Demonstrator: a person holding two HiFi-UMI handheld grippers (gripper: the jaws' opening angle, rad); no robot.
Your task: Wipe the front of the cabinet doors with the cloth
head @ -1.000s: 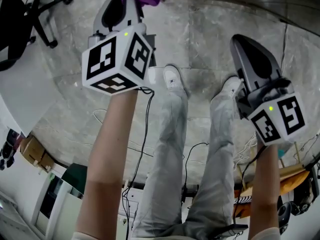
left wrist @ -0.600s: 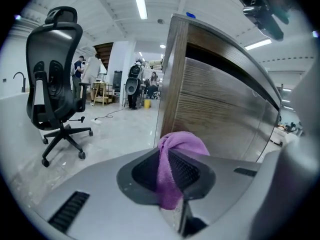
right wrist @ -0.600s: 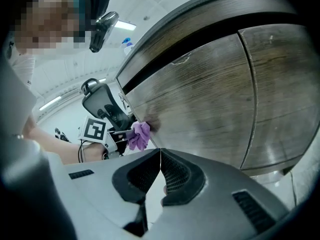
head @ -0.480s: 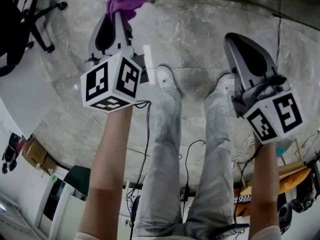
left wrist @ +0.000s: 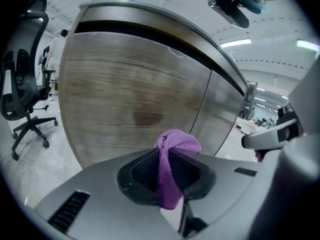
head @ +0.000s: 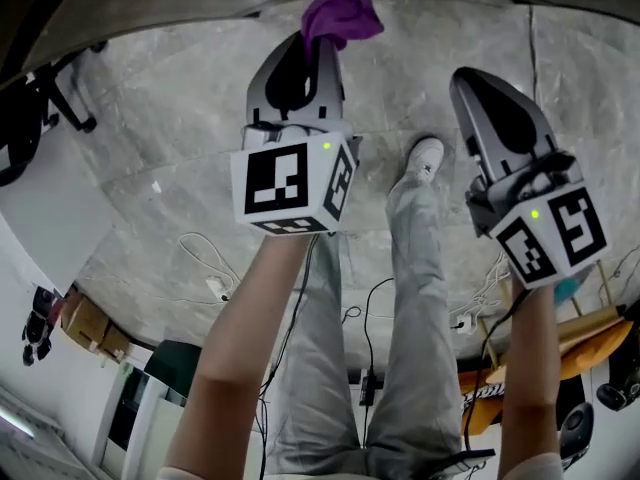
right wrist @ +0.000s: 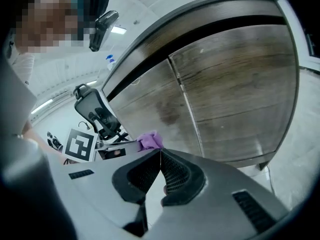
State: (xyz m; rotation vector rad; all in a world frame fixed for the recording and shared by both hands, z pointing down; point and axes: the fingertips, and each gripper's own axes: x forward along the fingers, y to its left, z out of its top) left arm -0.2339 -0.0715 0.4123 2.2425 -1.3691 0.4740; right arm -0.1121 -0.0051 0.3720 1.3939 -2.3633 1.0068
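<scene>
Since the earlier frames, the left gripper (head: 318,56) shifts rightward and closer to the cabinet doors (left wrist: 140,84). Its jaws clamp the purple cloth (left wrist: 172,154), which bunches ahead of the tips and faces a dark patch (left wrist: 147,116) on one door. Contact is not confirmed. The right gripper (head: 468,80) hangs beside it, jaws closed on nothing. Wiping appears about to begin.

I count two grippers: the left gripper (head: 322,46) at upper centre, the right gripper (head: 472,80) at upper right. Two marker cubes (head: 292,183), one per gripper. One purple cloth (head: 342,13). Two cabinet doors (left wrist: 135,99) side by side. One office chair (left wrist: 22,84) at the left edge. One white shoe (head: 425,158) in sight.
</scene>
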